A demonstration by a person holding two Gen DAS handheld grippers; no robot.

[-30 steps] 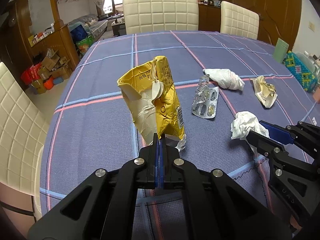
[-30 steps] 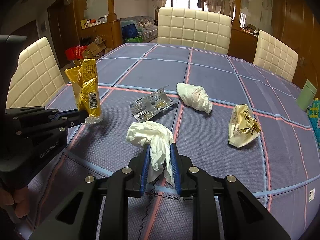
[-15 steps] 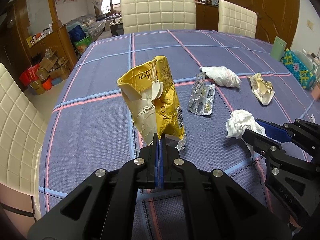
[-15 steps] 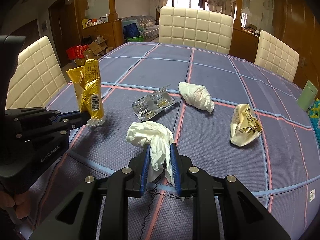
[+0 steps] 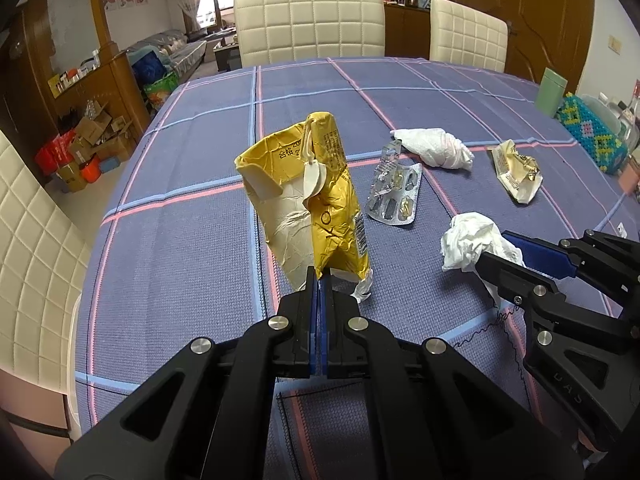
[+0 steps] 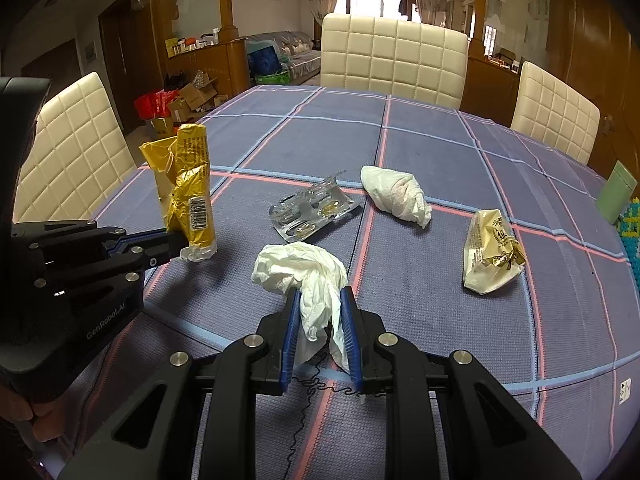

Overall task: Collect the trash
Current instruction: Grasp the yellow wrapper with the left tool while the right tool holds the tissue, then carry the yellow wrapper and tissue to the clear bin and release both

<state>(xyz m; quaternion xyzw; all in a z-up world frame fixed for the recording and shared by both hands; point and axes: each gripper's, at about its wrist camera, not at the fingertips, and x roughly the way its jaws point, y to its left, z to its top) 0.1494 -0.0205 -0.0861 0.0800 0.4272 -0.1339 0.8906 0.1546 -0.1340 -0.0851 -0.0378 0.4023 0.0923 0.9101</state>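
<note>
The blister pack [image 6: 314, 212] of pills lies flat near the middle of the checked tablecloth [image 6: 420, 312] and serves here as the landmark.

Far to the left of the blister pack, the left gripper [image 5: 320, 276] has its jaws pressed together on the bottom edge of a yellow wrapper [image 5: 310, 200]. The wrapper stands upright above the fingertips, its crumpled lower end close to the cloth (whether it touches the cloth cannot be told). In the right wrist view the same gripper [image 6: 176, 246] comes in from the left edge, and a part of a hand [image 6: 24, 412] shows under its black body.

In front of the blister pack, toward the near edge of the table, the right gripper [image 6: 320, 308] is closed narrowly on a crumpled white tissue [image 6: 304, 272]; the blue pads [image 6: 291, 336] squeeze its lower part, and the upper part puffs out above them.

Just to the right of the blister pack, a little farther back, lies a second white tissue wad [image 6: 396, 194]. Farther right lies a pale gold wrapper [image 6: 490, 252], well apart from the pack. At the far right edge stands a green container [image 6: 616, 192].
</note>
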